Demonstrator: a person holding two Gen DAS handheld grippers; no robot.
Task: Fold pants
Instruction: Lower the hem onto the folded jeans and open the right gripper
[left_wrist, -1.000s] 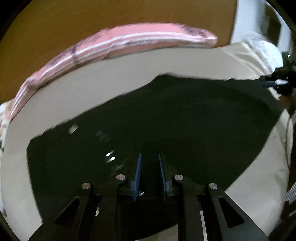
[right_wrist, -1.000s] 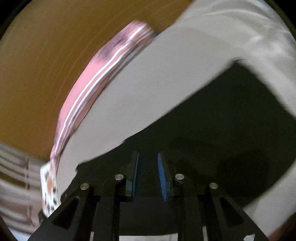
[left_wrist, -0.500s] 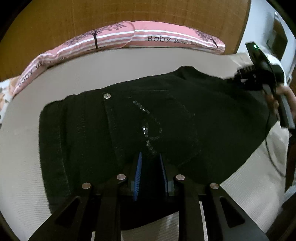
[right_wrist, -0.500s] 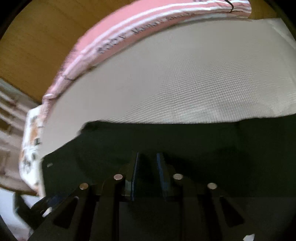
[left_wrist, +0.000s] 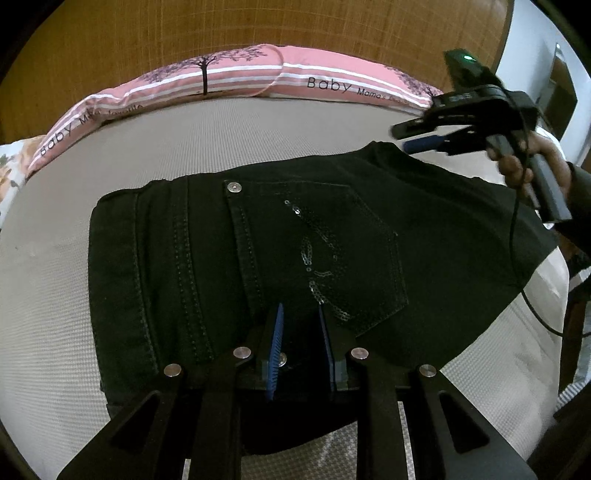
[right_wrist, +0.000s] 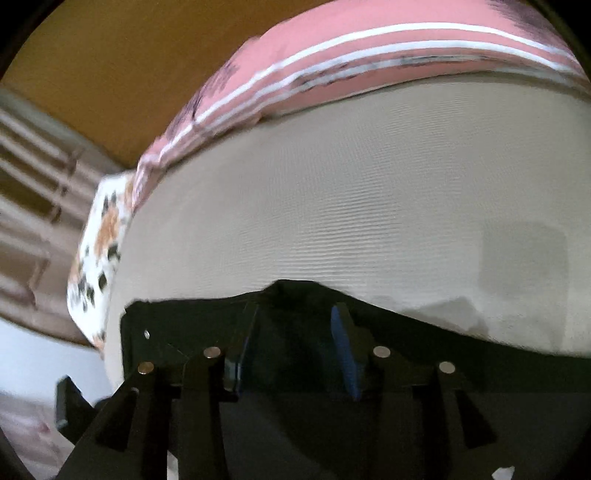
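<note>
Looking along the left gripper (left_wrist: 300, 325), its narrow tongs pinch the near edge of the black pants (left_wrist: 295, 258), folded on the bed (left_wrist: 258, 140). The right gripper (right_wrist: 295, 325) hovers over the far edge, tongs opening, empty. Probably releasing; smoothing next.

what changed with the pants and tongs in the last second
The right tongs swung out past the far edge of the black pants; their jaws are opening, empty. The pants settled flat. The left tongs stay narrow at the near edge, and the pink pillow is unmoved.
</note>
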